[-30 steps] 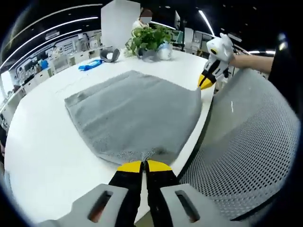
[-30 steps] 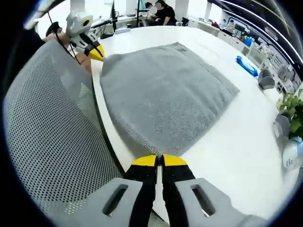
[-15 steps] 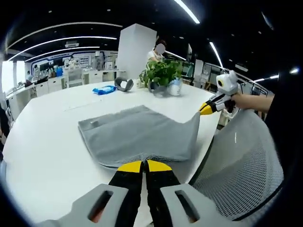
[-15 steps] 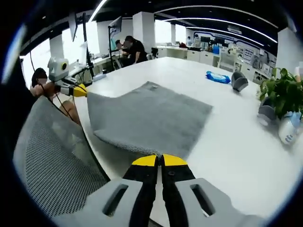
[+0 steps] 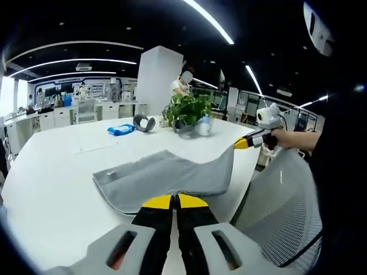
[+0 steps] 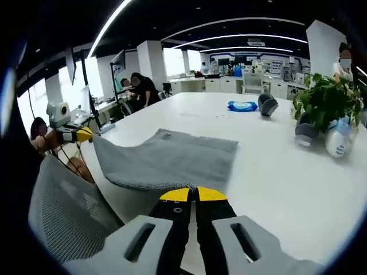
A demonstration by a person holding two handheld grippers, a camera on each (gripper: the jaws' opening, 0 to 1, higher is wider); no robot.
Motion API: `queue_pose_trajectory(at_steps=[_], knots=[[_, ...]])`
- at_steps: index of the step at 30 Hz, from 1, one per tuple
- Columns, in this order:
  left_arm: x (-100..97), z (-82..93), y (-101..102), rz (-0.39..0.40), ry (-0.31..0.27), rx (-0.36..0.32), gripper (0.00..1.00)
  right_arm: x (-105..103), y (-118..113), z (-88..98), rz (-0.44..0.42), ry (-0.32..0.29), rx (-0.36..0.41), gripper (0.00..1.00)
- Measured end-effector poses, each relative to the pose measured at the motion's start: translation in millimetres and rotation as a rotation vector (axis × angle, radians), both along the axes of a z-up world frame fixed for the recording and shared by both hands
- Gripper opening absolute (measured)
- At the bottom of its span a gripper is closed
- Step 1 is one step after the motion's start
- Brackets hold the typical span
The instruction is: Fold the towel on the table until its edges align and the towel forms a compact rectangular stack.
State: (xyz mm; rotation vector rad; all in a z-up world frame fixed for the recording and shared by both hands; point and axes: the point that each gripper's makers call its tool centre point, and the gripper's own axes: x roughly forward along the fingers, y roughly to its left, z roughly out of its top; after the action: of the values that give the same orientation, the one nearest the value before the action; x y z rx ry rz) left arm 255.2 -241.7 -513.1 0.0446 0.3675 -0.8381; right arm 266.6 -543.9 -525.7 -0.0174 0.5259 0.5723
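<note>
A grey towel [image 5: 166,172] lies on the white table [image 5: 51,172], its far edge flat and its near edge lifted off the surface. My left gripper [image 5: 175,198] is shut on one near corner. The right gripper [image 5: 238,144] holds the other near corner up at the right, a hand behind it. In the right gripper view the same towel [image 6: 172,159] hangs between my right gripper [image 6: 192,192], shut on its corner, and the left gripper [image 6: 87,136] pinching the corner at the far left.
A grey mesh chair back [image 5: 281,200] [image 6: 63,217] stands against the near table edge between the grippers. At the far side sit a potted plant [image 5: 186,110] [image 6: 324,100], a blue packet [image 5: 120,130] [image 6: 241,106], and a grey curved object [image 5: 143,122]. People sit at desks behind.
Both grippers have risen with the towel's near edge, which has come off the table and now hangs in the air. Both views have tilted up toward the room.
</note>
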Motion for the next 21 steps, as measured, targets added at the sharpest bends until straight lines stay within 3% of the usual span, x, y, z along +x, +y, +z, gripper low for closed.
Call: queue_pose_trajectory(at_steps=[6,8,12,21], knots=[[-2.1,4.0,-0.2,-0.016,0.001,-0.028,0.02,-3.9,-1.7,12.3,-0.039,-0.01,0.068,0.0],[-8.1,13.3,-9.9,-0.017,0.006,-0.041,0.02,-6.5,-0.3,14.9,-0.047,-0.011,0.072,0.0],[-10.0,20.6,-10.8,-0.005,0.016,-0.069,0.02,-14.1,5.8,19.4,-0.046,-0.019,0.046,0.0],[-20.7,37.2,-4.7,-0.017,0.008,-0.07,0.02,-29.5,9.3,33.0,-0.088,-0.022,0.107,0.0]])
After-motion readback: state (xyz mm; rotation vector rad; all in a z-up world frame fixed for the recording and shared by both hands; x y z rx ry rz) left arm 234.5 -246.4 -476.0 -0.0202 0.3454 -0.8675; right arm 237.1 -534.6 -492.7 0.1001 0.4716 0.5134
